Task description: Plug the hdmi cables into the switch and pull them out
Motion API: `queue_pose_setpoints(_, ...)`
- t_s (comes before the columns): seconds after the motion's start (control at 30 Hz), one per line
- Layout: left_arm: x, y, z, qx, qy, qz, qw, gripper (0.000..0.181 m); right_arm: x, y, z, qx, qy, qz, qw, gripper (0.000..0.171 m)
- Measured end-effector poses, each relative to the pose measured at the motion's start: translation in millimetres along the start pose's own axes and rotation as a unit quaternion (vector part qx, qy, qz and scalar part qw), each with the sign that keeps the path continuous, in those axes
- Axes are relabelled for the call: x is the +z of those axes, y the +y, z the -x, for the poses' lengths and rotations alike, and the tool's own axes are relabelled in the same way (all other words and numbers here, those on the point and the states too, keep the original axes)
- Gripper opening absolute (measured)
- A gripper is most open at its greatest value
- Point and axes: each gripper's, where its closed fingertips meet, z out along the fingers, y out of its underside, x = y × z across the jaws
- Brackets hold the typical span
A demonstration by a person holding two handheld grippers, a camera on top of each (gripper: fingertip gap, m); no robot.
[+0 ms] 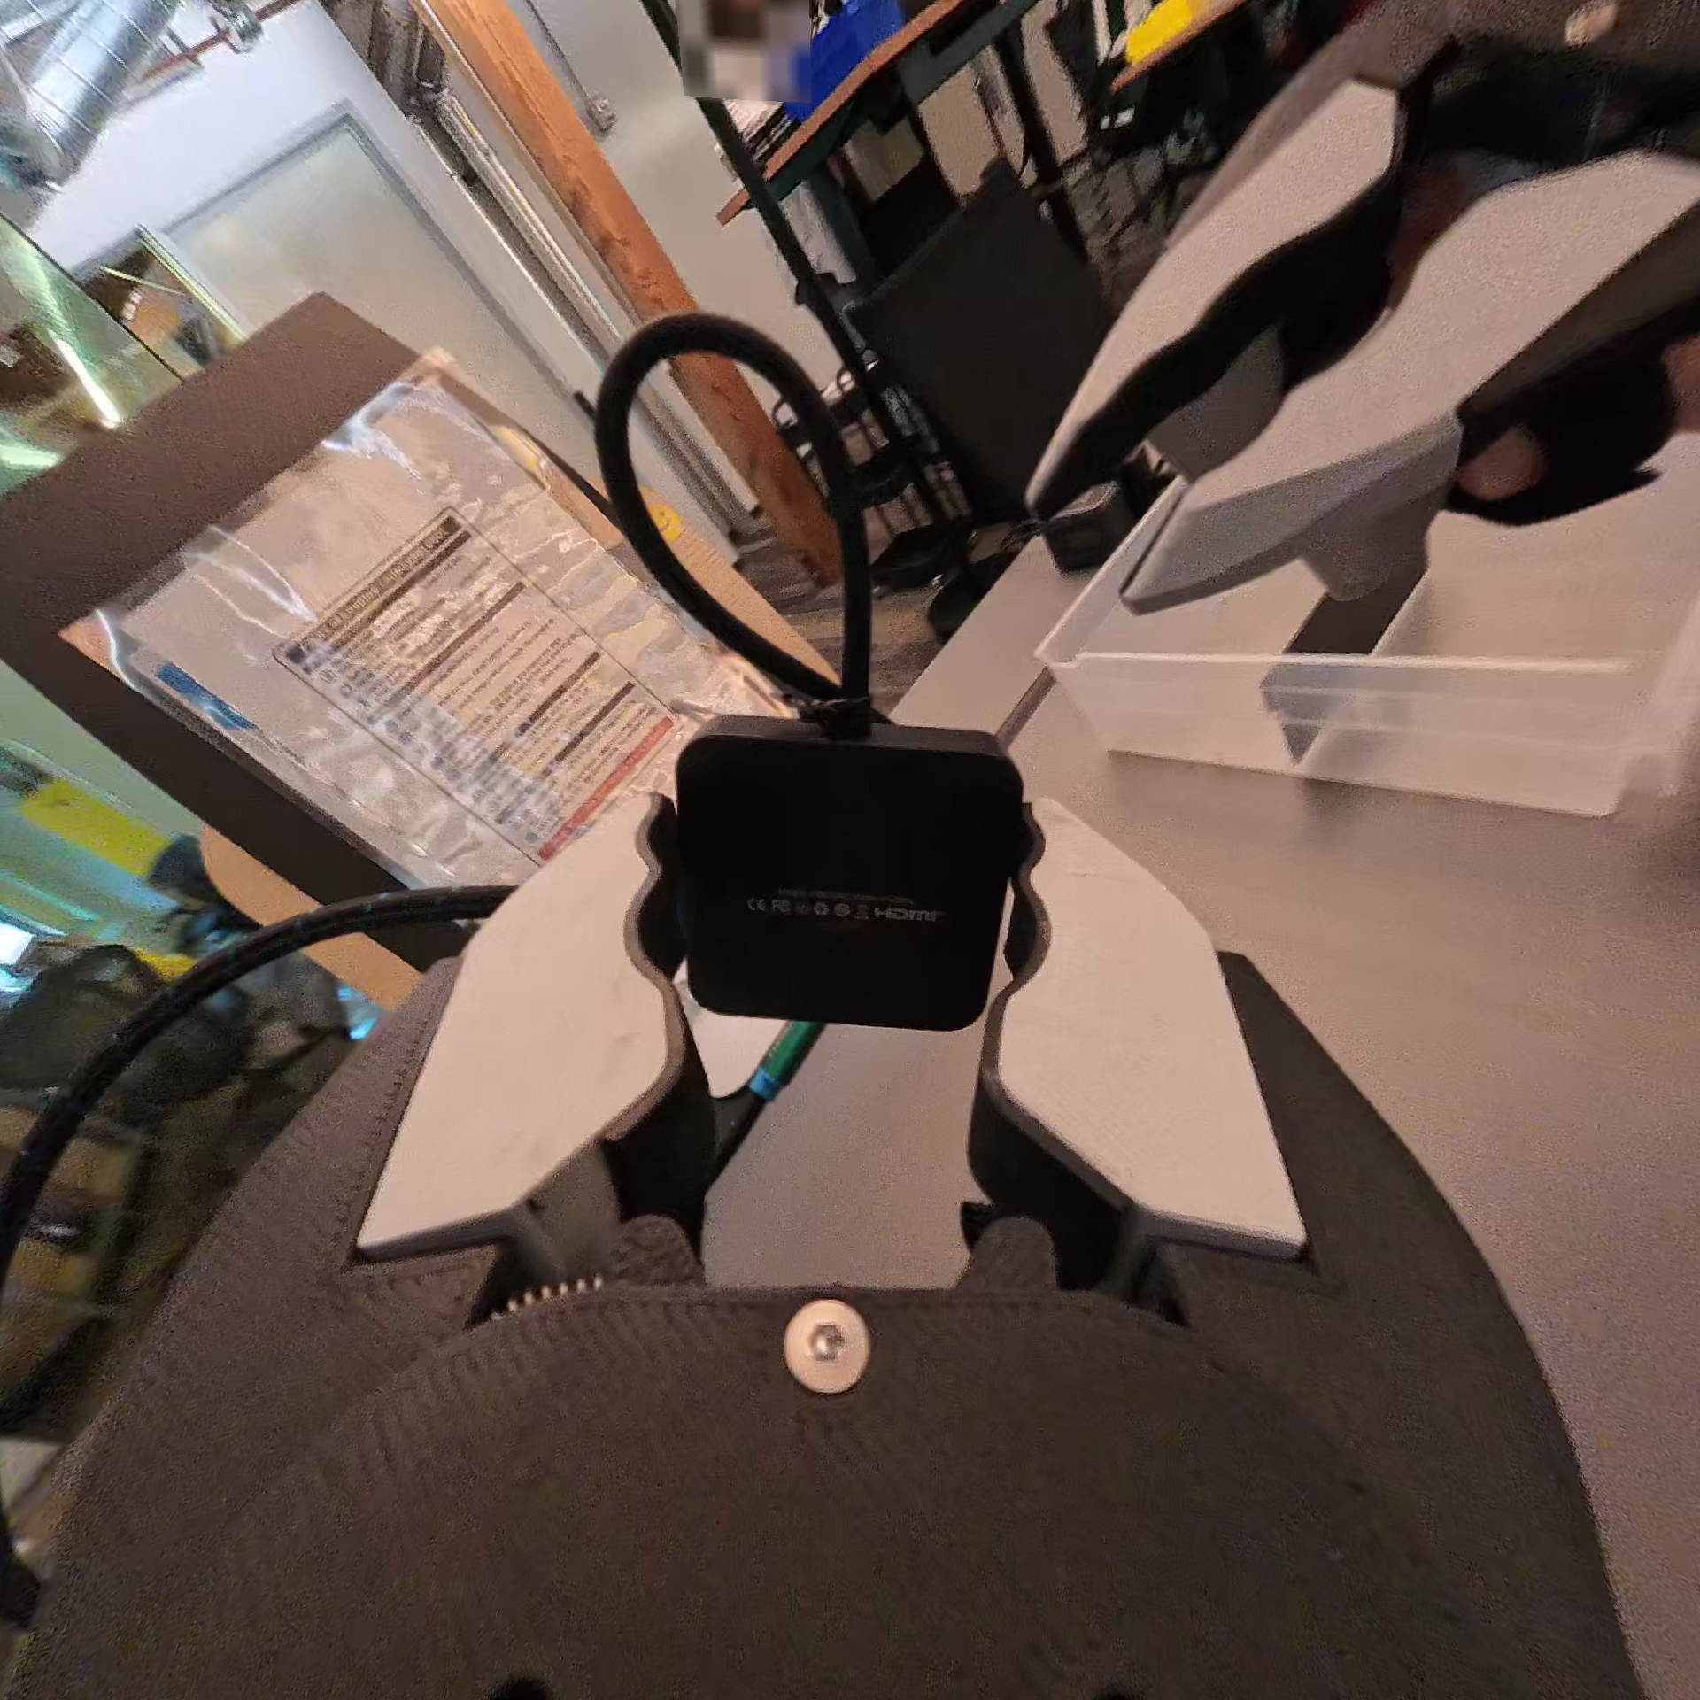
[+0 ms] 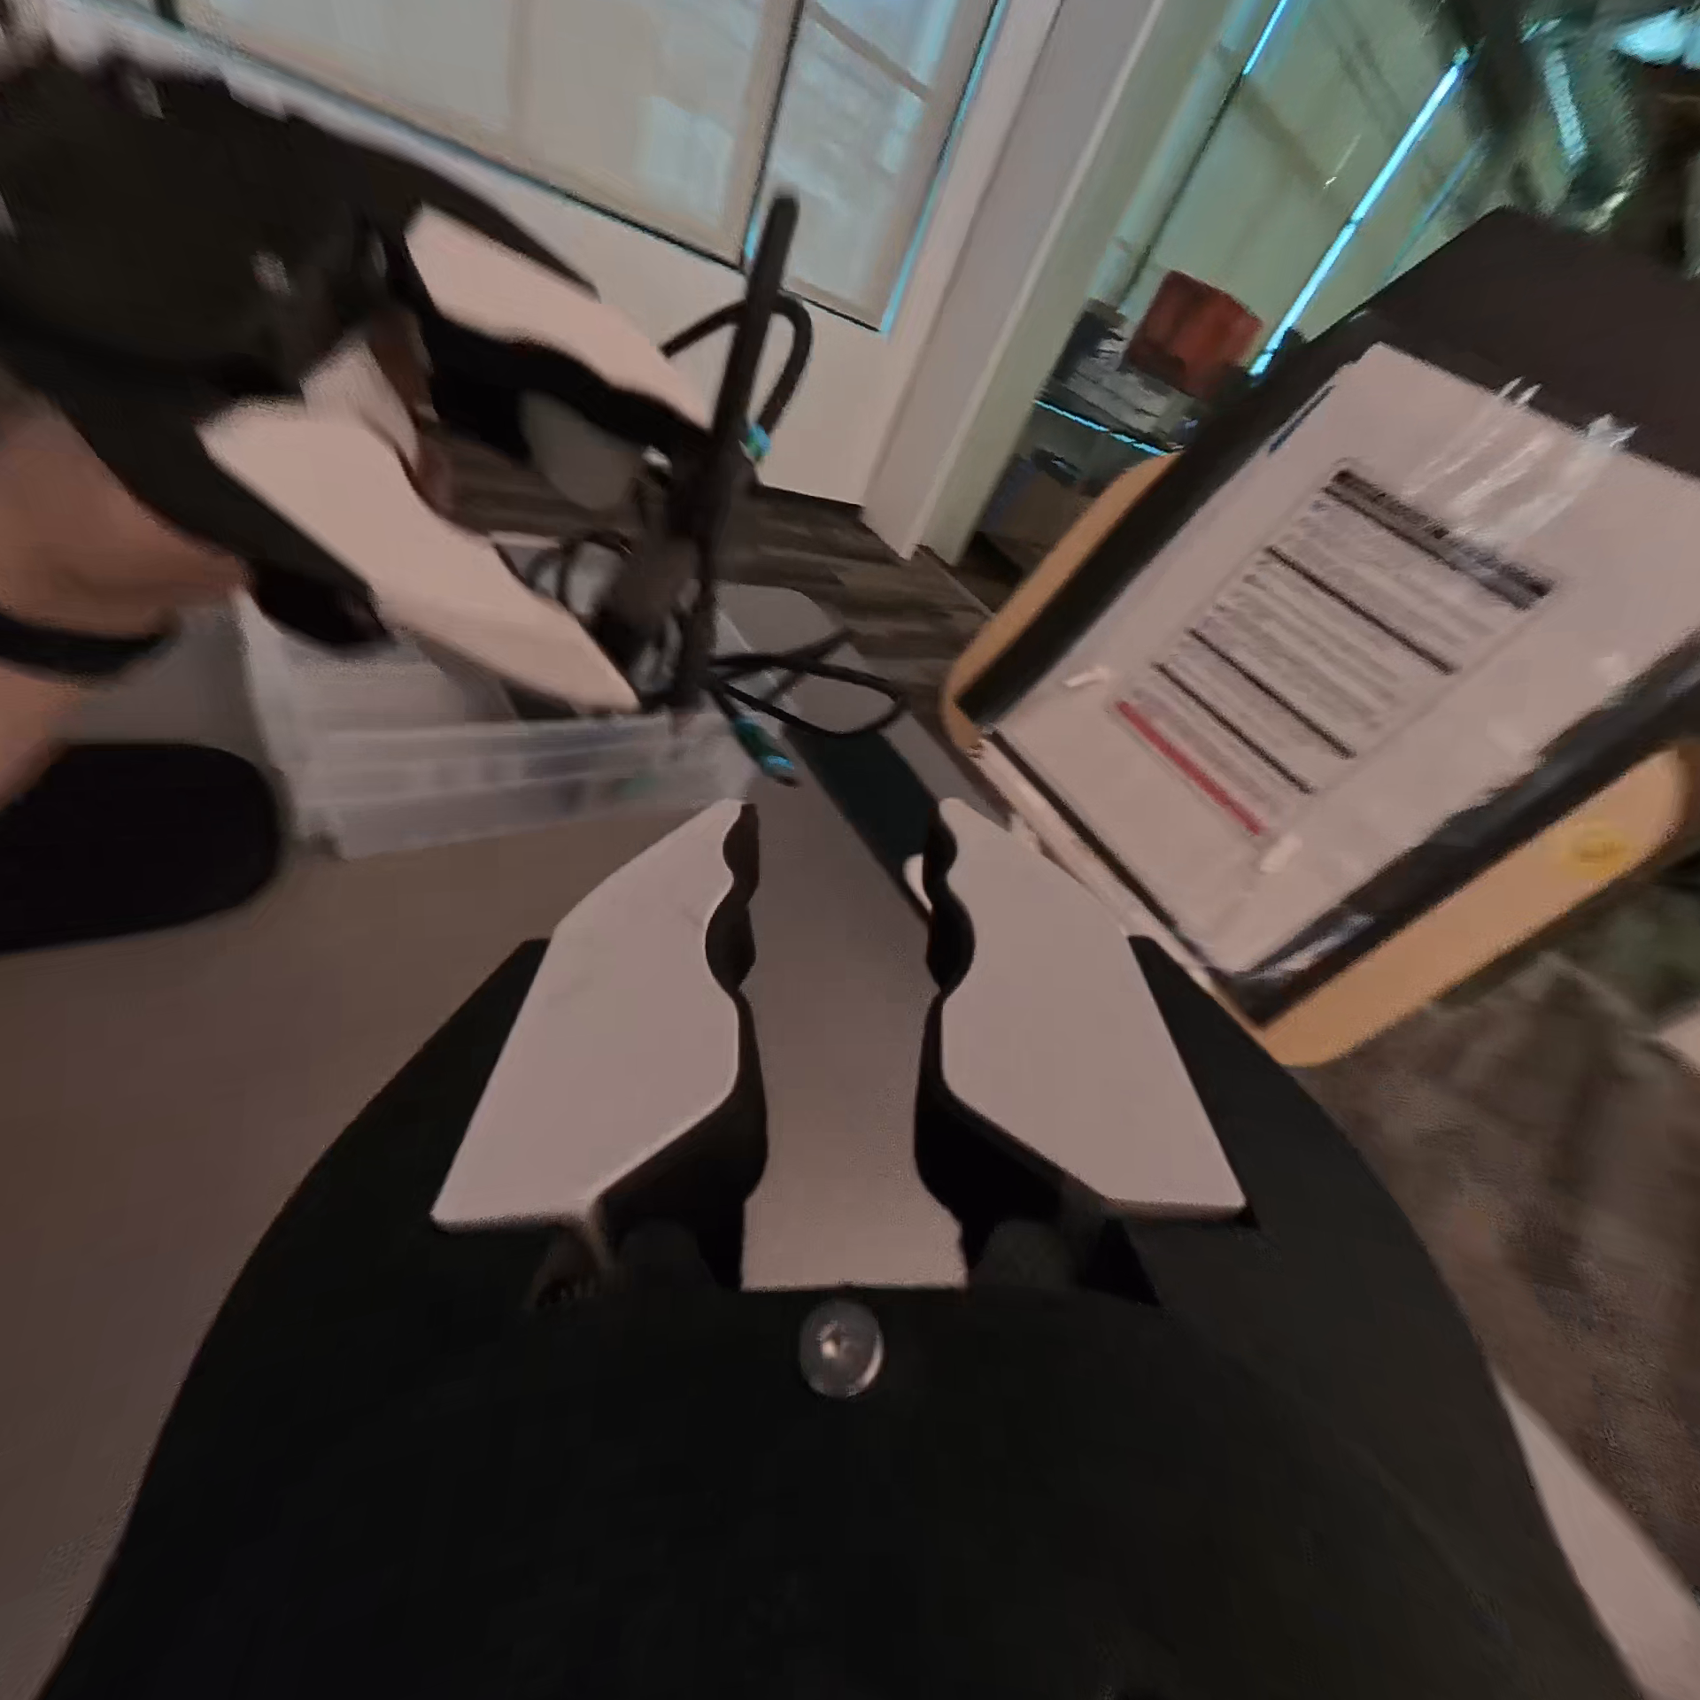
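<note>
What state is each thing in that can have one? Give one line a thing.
Left tool: shut on the switch.
Right tool: open, empty.
Switch: lifted off the table, its short cable looped.
Clear bin: open-topped, on the table.
HDMI cables: loose, tangled at a bin.

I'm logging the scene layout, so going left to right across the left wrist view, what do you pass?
Braided black cable → laminated sheet → black switch held by the left hand-held gripper → clear plastic bin.
</note>
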Motion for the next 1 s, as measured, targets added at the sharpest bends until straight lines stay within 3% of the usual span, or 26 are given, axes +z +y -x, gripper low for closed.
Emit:
queue_pose_setpoints(0.17,19,8,-21,0.055,-0.003,0.03,0.998,0.07,10,-17,17,0.201,-0.101,-0.07,0.972,0.038)
queue_pose_setpoints(0.23,24,10,-29,0.071,0.004,0.036,0.997,0.07,18,-10,22,0.257,-0.128,-0.058,0.956,0.044)
queue_pose_setpoints(0.47,39,26,-51,0.145,0.005,0.09,0.985,0.07,47,31,42,0.3,-0.164,0.039,0.939,0.041)
queue_pose_setpoints(0.53,43,33,-58,0.16,0.011,0.109,0.981,0.071,52,45,46,0.302,-0.167,0.074,0.936,0.017)
queue_pose_setpoints(0.73,43,37,-50,0.163,-0.023,0.105,0.981,0.071,58,54,35,0.365,-0.205,0.046,0.907,0.016)
queue_pose_setpoints(0.9,22,30,-34,0.062,0.002,0.104,0.993,0.076,54,62,12,0.439,-0.255,-0.02,0.861,0.016)
queue_pose_setpoints(1.0,2,14,-17,-0.008,0.014,0.063,0.998,0.073,51,68,-6,0.463,-0.258,-0.065,0.846,0.016)
